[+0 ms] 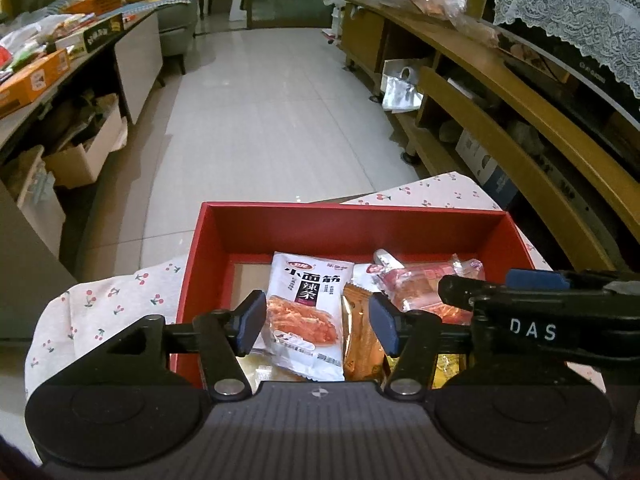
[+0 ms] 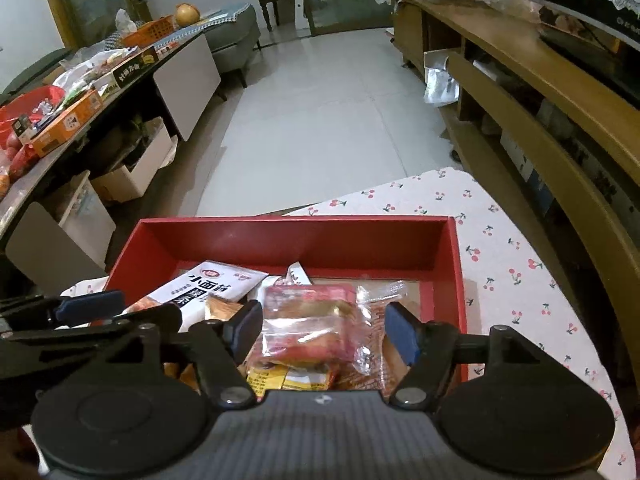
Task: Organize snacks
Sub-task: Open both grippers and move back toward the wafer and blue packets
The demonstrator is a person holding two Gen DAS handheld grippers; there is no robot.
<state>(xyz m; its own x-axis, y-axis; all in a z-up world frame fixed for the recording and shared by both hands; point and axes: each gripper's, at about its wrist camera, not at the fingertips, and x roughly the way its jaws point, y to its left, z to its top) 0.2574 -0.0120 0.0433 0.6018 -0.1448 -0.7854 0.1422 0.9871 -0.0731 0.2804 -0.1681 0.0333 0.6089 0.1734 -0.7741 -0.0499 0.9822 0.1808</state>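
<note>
cherry-print cloth (image 2: 516, 268) covers the counter under me, and on it sits the red box (image 1: 360, 216) with the snacks inside.

nearest to me, my left gripper (image 1: 316, 320) hovers over the near end of the box with its fingers apart, empty, the white spicy-strip packet (image 1: 308, 312) lying in the gap below without being pinched. my right gripper (image 2: 324, 332) is also spread wide and holds nothing; the clear pink-wrapped packet (image 2: 312, 320) lies under its opening. the two grippers sit just beside each other, so i judge they could knock together if i close or swing either one carelessly.

the wrappers overlap in a loose heap, so i think a pinch could catch two at once, or slide off slick film and flip a packet over the wall.

count, as far as i can tell: one red box, one white packet, one pink-wrapped packet, one orange packet (image 1: 360, 344) between them, and a yellow wrapper (image 2: 296, 376) at the bottom; more may be buried.

beyond lie the tiled floor (image 1: 272, 100), a cluttered side table (image 2: 80, 100) at left, and wooden shelving (image 1: 500, 92) at right.
</note>
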